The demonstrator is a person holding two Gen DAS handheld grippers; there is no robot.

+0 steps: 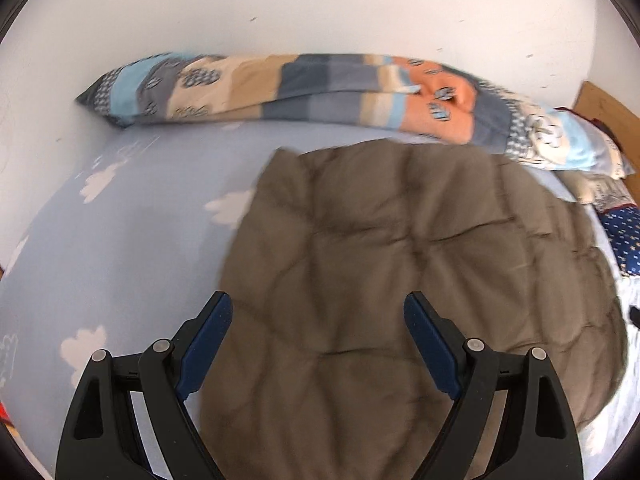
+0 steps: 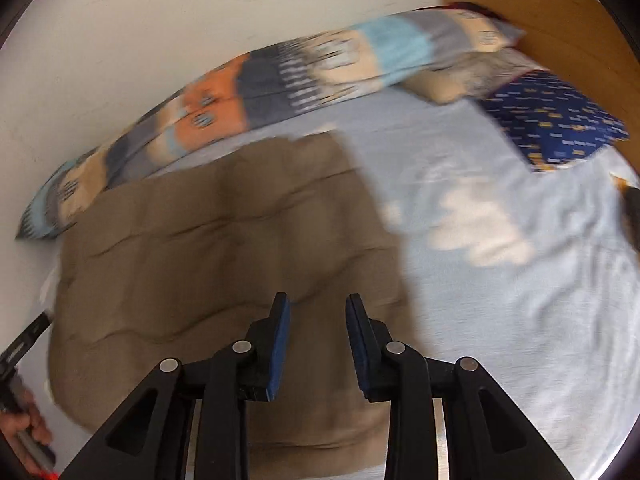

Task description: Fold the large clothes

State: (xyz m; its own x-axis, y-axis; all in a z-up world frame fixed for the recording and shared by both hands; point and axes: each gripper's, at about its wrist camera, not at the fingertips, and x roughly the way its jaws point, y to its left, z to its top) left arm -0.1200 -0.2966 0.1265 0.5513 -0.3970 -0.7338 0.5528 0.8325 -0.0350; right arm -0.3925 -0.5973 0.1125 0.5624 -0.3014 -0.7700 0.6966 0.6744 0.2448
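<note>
Jacket (image 1: 400, 280) — brown, quilted; unlabelled

Both cams sit right behind their claws, looking down along the fingers at the bed from close above. Left gripper (image 1: 318, 306) and right gripper (image 2: 318, 306) each have the brown quilted garment (image 1: 400, 280) (image 2: 224, 260) directly ahead, patterned pillow (image 1: 280, 84) (image 2: 280, 80) beyond, against the wall.

No legible text, labels, brands or numbers in either view. Navy pillow (image 2: 554, 120), upper right of the right wrist frame, carries rows of small yellow-and-white marks that might be lettering; motion blur makes them unreadable. The same pillow (image 1: 624, 236) at the right edge of the left wrist frame shows only tiny light specks.
</note>
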